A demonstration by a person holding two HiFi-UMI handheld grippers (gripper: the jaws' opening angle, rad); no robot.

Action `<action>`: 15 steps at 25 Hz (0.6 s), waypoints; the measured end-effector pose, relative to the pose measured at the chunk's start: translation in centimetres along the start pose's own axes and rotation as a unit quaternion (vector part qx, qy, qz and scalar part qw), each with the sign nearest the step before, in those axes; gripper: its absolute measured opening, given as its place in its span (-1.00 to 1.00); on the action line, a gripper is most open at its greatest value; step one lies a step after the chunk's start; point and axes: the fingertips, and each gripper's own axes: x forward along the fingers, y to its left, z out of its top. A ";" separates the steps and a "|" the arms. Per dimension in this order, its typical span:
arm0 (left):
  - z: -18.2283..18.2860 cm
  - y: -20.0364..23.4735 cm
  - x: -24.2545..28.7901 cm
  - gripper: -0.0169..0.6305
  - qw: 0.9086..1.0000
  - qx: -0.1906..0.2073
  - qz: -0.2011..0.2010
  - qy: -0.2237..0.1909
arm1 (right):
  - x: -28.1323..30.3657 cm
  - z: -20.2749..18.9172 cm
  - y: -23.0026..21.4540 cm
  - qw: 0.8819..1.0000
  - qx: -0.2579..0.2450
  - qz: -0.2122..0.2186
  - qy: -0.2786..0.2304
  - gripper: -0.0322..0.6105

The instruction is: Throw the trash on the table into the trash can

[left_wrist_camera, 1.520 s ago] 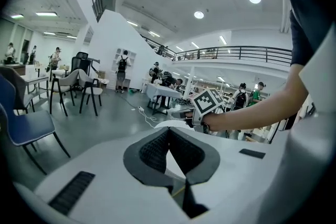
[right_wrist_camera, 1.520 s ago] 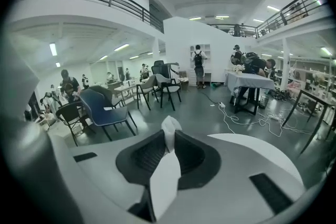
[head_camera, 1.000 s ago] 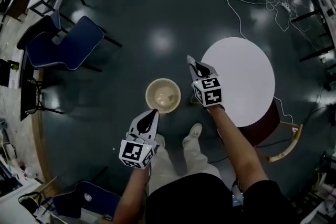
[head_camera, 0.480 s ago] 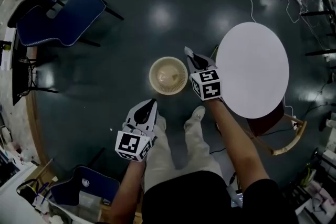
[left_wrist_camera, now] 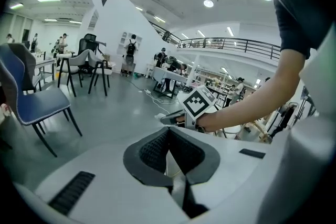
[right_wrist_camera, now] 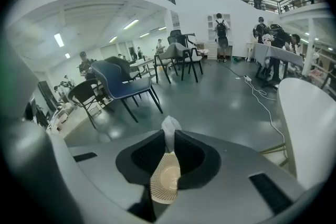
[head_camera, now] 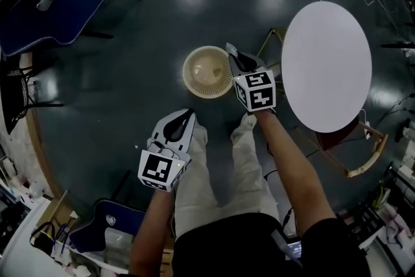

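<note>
- While the right gripper (head_camera: 235, 58) hangs over the trash can (head_camera: 206, 72), at its rim, its jaws are clamped on a white paper scrap (right_wrist_camera: 170, 131).
- The trash can's opening lies directly beneath those jaws.
- The left gripper (head_camera: 183, 121) is closed and empty, nearer the person.
- The table (head_camera: 327, 65) lies right of the right gripper.

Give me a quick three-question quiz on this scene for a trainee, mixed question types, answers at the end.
1. True or false: the right gripper is shut on a white tissue.
2. The trash can stands: A on a chair; B on the floor beside the white table; C on the table.
3. Fill in: the left gripper holds ____.
Key: 1 true; 2 B; 3 nothing.
</note>
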 end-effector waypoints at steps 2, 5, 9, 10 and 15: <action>-1.5 0.2 1.0 -0.90 1.000 0.000 -0.012 0.007 | 1.4 -1.8 -0.1 1.000 0.006 -0.002 0.009 -0.69; -3.5 0.6 2.5 -0.90 0.999 -0.009 -0.030 0.015 | 3.4 -4.3 -0.3 1.000 0.016 -0.006 0.017 -0.69; -6.6 1.6 5.1 -0.90 0.998 -0.012 -0.048 0.023 | 6.7 -7.4 -0.9 0.999 0.024 -0.010 0.023 -0.69; -7.4 1.9 5.8 -0.90 0.998 -0.011 -0.051 0.025 | 7.5 -8.2 -1.1 0.999 0.027 -0.010 0.025 -0.69; -11.0 3.2 8.6 -0.90 0.997 -0.015 -0.061 0.040 | 10.9 -12.3 -1.7 0.999 0.041 -0.009 0.035 -0.69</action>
